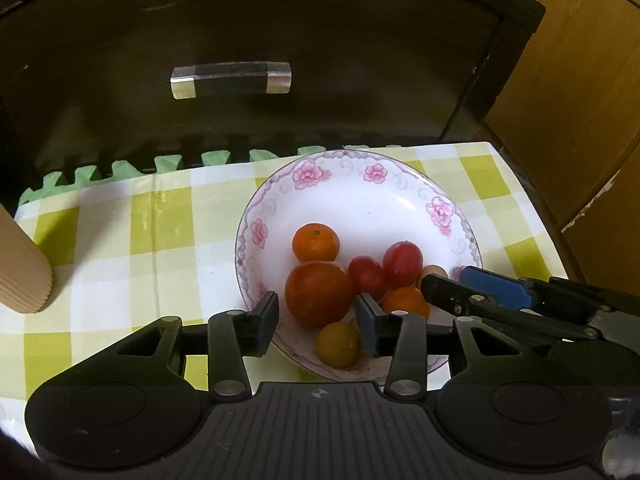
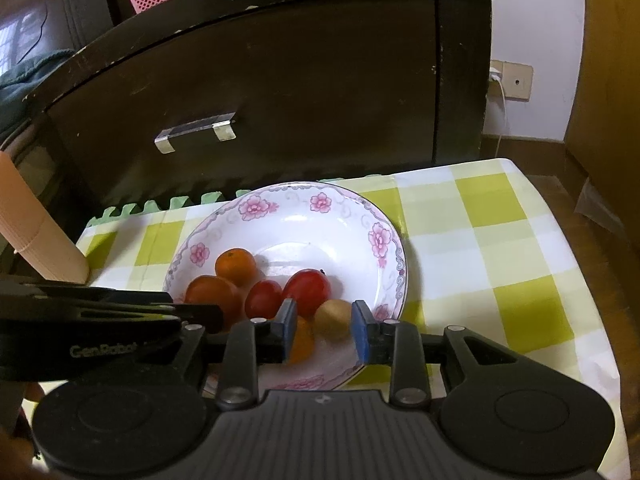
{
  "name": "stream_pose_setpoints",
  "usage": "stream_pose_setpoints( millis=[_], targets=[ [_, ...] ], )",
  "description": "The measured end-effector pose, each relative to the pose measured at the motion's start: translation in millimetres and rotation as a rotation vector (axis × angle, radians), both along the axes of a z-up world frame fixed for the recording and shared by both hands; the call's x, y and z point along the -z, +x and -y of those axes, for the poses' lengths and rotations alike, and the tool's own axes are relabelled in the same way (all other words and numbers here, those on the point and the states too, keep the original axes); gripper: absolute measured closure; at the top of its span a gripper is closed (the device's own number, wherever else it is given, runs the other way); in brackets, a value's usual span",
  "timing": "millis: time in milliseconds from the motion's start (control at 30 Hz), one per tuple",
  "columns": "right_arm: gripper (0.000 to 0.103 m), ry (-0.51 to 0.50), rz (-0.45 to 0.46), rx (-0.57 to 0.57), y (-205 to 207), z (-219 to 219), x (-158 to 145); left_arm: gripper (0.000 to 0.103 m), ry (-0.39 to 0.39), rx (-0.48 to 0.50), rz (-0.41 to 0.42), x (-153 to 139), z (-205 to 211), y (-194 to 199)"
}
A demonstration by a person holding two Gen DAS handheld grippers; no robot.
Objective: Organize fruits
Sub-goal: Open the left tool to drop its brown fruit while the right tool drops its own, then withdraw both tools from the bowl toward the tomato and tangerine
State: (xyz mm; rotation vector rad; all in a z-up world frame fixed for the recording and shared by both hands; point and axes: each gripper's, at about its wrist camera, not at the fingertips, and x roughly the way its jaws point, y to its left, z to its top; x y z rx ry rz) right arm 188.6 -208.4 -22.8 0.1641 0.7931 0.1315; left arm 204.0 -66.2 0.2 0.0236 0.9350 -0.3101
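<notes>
Cabinet: a dark wood cabinet point(image 1: 280, 40) with a clear bar handle point(image 1: 231, 79) stood against the far edge of the table.
Table: you worked over a table under a yellow-green and white checked cloth point(image 1: 132, 248); green foam teeth point(image 1: 100, 172) showed along its far edge.
Cardboard roll: a ribbed tan roll point(image 1: 20, 268) rested at the table's left edge, well apart from the bowl.
Bowl: a white bowl with pink flowers on its rim point(image 1: 440, 212) sat near the middle of the table, towards the far edge.
Fruit: all the fruit lay in the near half of the bowl. A large red-orange tomato point(image 1: 318, 294) touched a small orange point(image 1: 316, 242) behind it. Two red cherry tomatoes point(image 1: 366, 276) point(image 1: 402, 264) lay to its right, a second orange point(image 1: 406, 302) nearer, and a yellow-green fruit point(image 1: 337, 344) at the near rim.
Left gripper: your left gripper point(image 1: 318, 324) hung with its jaws apart, flanking the large tomato; contact cannot be told.
Right gripper: your right gripper point(image 2: 324, 330) also stood parted, its jaws on either side of a tan-brown fruit point(image 2: 333, 319), holding nothing firmly.
</notes>
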Motion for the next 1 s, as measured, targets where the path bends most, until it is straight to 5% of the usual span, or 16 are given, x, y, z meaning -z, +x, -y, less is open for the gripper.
stream_pose_setpoints(
  millis=[533,1000],
  targets=[
    [0.062,0.005,-0.013,0.005,-26.2,-4.6,-18.4,0.024,0.009,-0.029,0.019,-20.9,-19.2,-27.2],
    [0.059,0.039,-0.104,-0.072,-66.1,-32.3,-11.1,0.022,0.067,-0.063,-0.032,-12.5,-54.2,-58.2]
  ],
)
